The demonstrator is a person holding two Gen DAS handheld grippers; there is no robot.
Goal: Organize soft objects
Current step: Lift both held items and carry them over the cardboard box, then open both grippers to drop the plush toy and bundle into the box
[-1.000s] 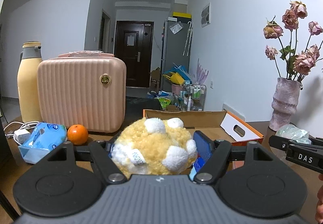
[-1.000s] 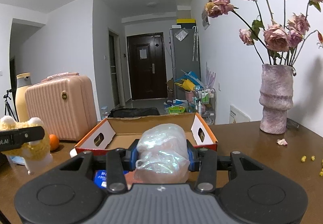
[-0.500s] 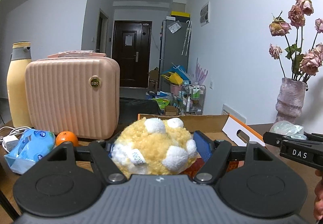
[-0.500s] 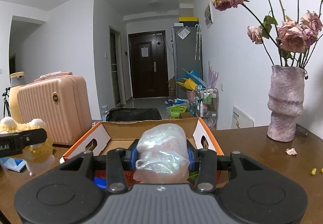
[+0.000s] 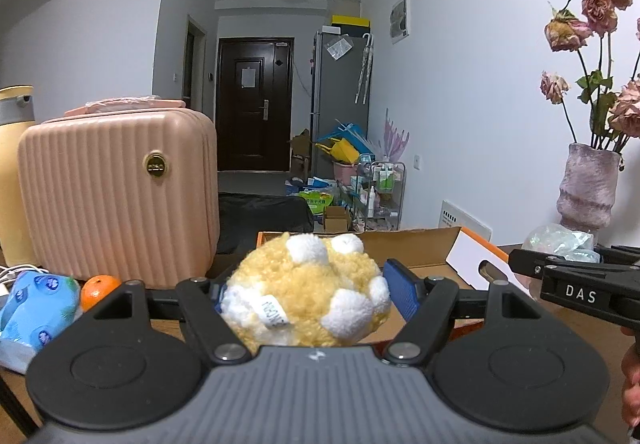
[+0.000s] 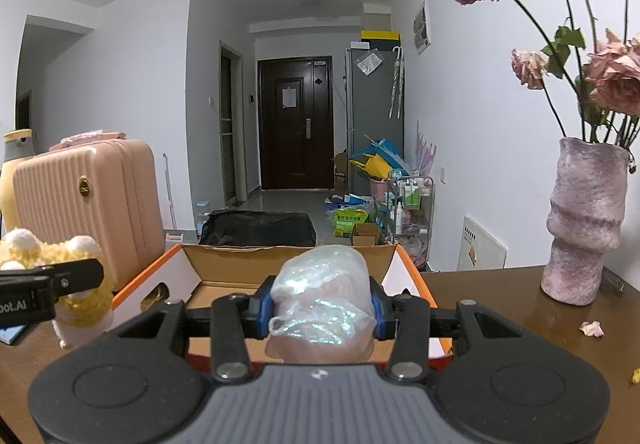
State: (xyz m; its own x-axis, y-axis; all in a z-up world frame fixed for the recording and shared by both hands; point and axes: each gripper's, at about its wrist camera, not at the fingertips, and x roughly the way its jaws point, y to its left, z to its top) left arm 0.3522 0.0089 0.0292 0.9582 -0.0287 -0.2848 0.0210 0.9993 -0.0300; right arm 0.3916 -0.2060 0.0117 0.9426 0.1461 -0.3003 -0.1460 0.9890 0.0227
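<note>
My left gripper is shut on a yellow and white plush toy, held above the table just in front of an open cardboard box. My right gripper is shut on a soft object wrapped in clear plastic, held at the near edge of the same box. The plush toy also shows at the left in the right wrist view. The wrapped object shows at the right in the left wrist view.
A pink ribbed case and a yellow bottle stand at the left. An orange and a blue tissue pack lie in front of them. A vase of dried roses stands on the table at the right.
Both grippers have moved forward and closer to the open box with their objects still held. The case and orange have shifted left in the left wrist view.
</note>
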